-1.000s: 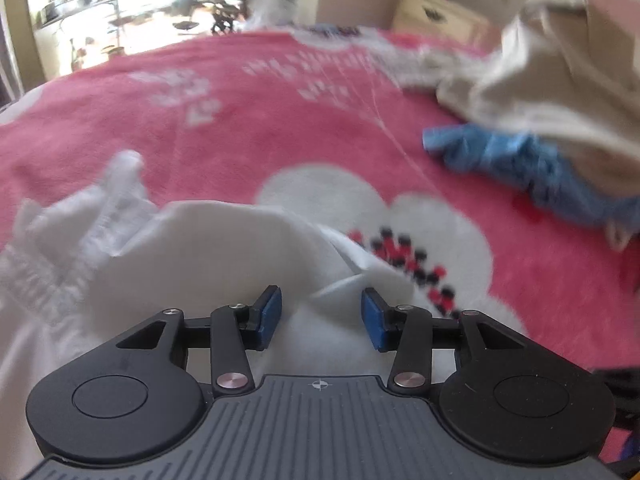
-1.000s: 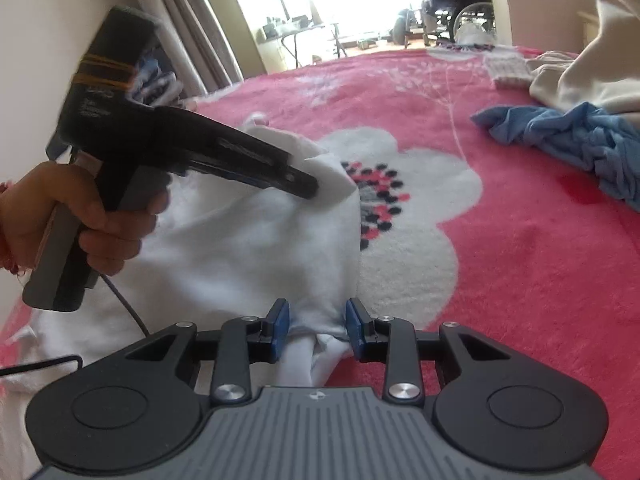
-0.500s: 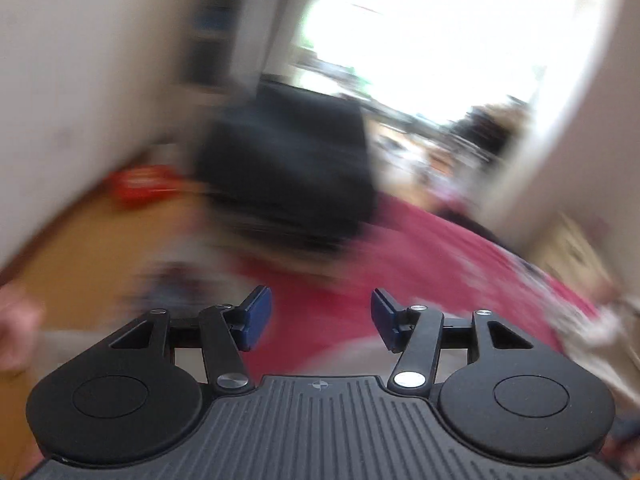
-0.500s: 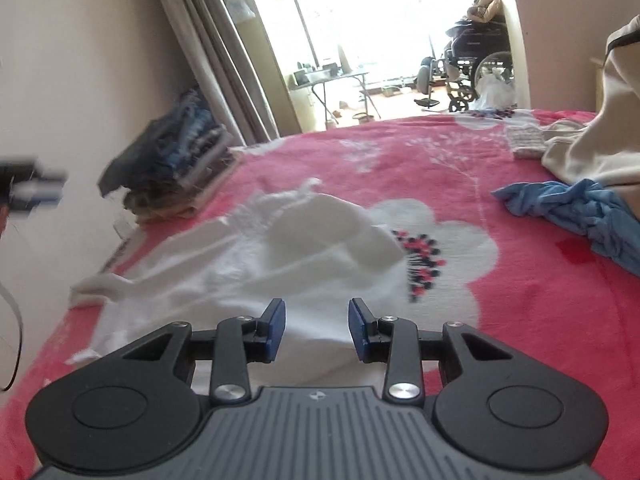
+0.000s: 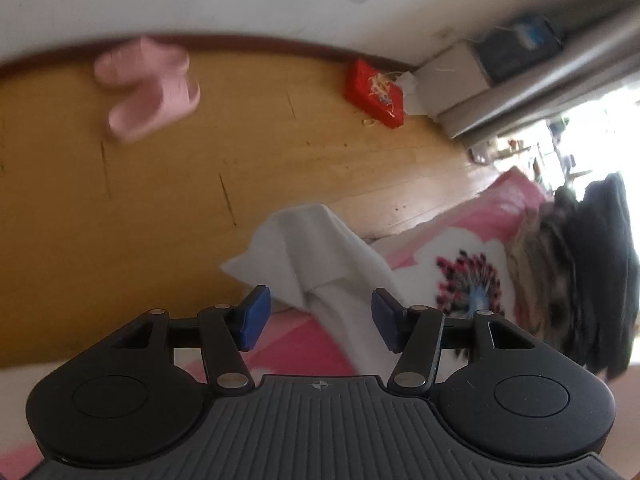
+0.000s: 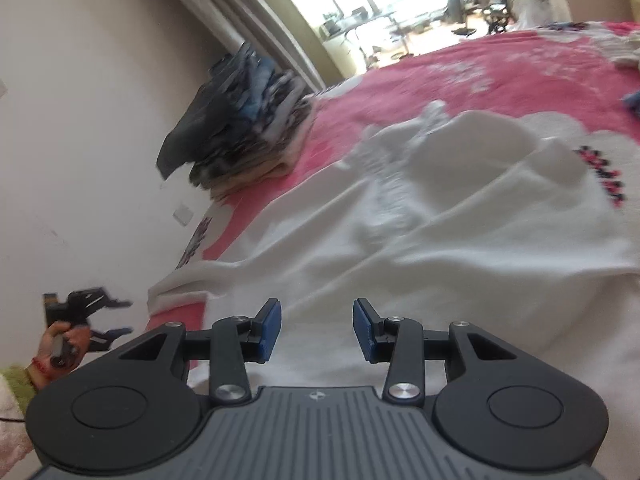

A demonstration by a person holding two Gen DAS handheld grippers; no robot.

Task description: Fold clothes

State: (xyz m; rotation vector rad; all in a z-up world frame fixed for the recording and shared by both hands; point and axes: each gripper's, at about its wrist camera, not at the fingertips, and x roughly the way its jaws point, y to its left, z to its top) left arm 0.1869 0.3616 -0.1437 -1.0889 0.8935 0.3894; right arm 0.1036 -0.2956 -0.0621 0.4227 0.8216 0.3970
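**Both grippers open over a white garment spread on the pink bed**

Left wrist view: the left gripper (image 5: 318, 314) has its blue pads spread wide, grasping nothing. Between and just past them a sleeve or corner of the white garment (image 5: 316, 248) hangs off the edge of the pink floral blanket (image 5: 460, 240), over the wooden floor (image 5: 160, 208). The gripper seems aimed at this dangling end, probably to bring it back onto the bed. A pink slipper (image 5: 150, 88) and a red box (image 5: 376, 94) lie on the floor; a stack of dark folded clothes (image 5: 592, 268) sits on the bed's far side.

Right wrist view: the right gripper (image 6: 316, 330) is also released, its pads apart just above the cloth. The garment lies broad but rumpled, with ridges and a ruffled strip near its middle, one part doubled over. That fits either a fold under way or cloth only laid out. The folded stack (image 6: 244, 120) sits near the wall, likely kept apart as finished pieces. The person's hand (image 6: 64, 344) holds the other gripper low at the bedside.
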